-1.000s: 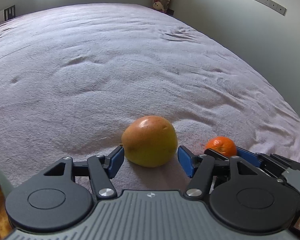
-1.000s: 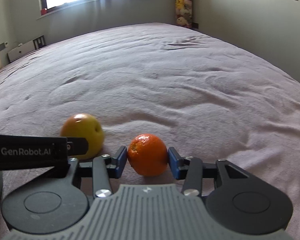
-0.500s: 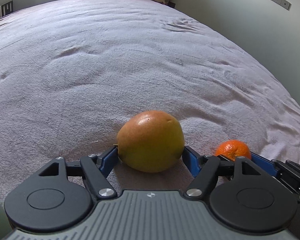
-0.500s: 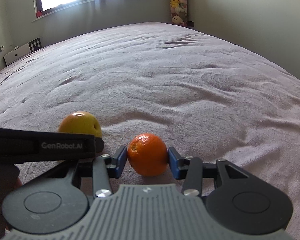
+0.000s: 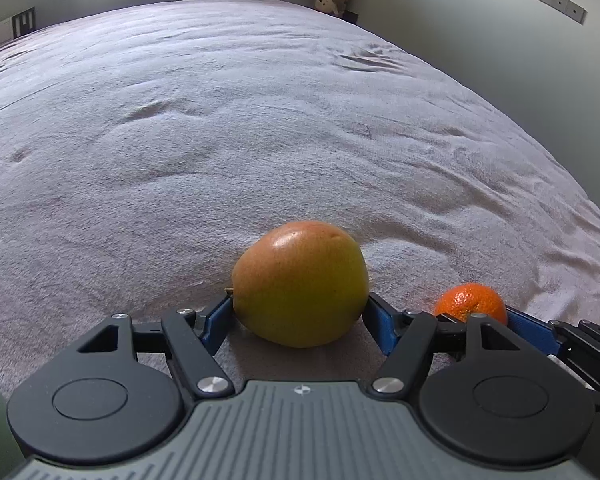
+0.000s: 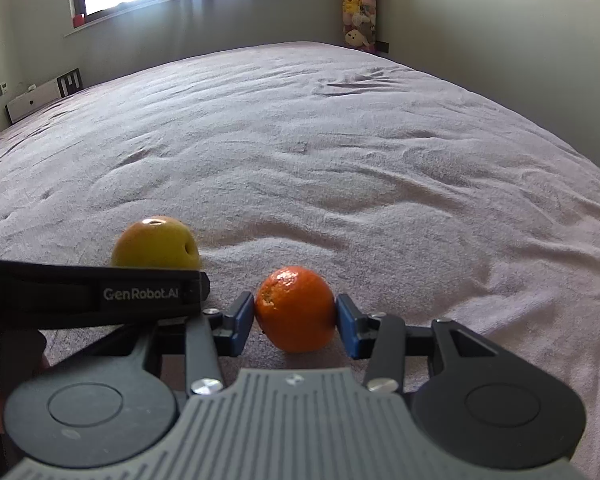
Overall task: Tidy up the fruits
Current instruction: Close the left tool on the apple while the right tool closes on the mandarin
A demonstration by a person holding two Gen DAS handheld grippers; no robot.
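With the yellow fruit (image 5: pixel 300 284) clasped between the left tool's (image 5: pixel 300 320) pads and the orange (image 6: pixel 296 308) pinched in the right tool (image 6: pixel 296 322), both low over the bed (image 6: pixel 340 160), either rounded fruit could have been squeezed forward out of its grip.

A yellow, red-blushed pear (image 5: pixel 300 284) lies on its side; a smaller, round orange tangerine (image 6: pixel 295 308) sits just to its right, apart.

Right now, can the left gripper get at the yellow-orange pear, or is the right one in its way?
Probably yes. The left gripper already brackets the pear, blue pads at both flanks, nothing between. The right gripper is shut on the mandarin alongside, close but apart from the pear.
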